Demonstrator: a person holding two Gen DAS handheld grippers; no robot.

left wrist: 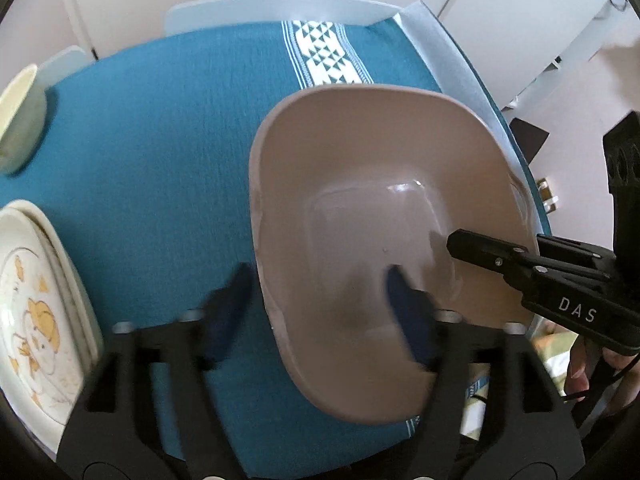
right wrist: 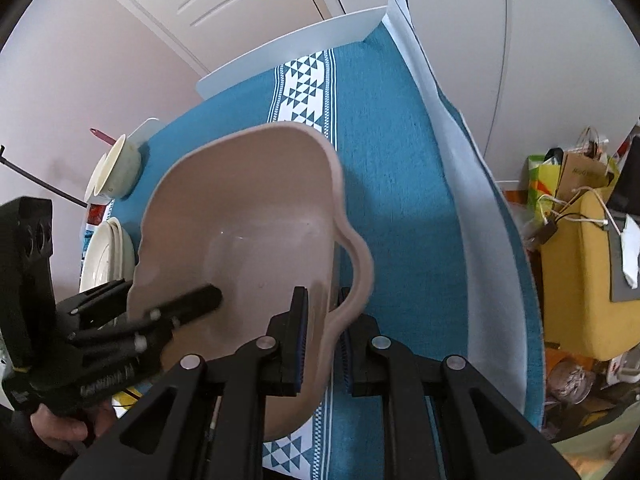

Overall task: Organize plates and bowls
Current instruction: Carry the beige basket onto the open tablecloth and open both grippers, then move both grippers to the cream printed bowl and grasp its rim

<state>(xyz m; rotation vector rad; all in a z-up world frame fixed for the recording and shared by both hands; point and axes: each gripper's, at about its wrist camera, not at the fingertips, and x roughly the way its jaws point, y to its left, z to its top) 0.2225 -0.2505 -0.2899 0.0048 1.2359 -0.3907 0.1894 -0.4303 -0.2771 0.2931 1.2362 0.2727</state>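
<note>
A beige plastic basin (left wrist: 360, 152) (right wrist: 248, 208) with wavy handles rests on the teal tablecloth (left wrist: 160, 140), empty inside. My left gripper (left wrist: 316, 312) (right wrist: 160, 296) is open and straddles the basin's left rim, one finger inside and one outside, neither pad pressing. My right gripper (right wrist: 322, 340) (left wrist: 520, 248) is shut on the basin's right wall beside its handle. A cream bowl (left wrist: 20, 120) (right wrist: 118, 168) stands at the table's far left. Nearer on that side lies a stack of plates (left wrist: 36, 300) (right wrist: 108, 256), the top one printed with a yellow cartoon.
A pale strip (right wrist: 480, 240) runs along the table's right edge. Beyond that edge, on the floor, are a yellow box (right wrist: 580, 260) and paper bags (right wrist: 576, 172). White cabinet doors (right wrist: 224, 0) stand behind the table. A hand (right wrist: 60, 428) holds the left gripper's handle.
</note>
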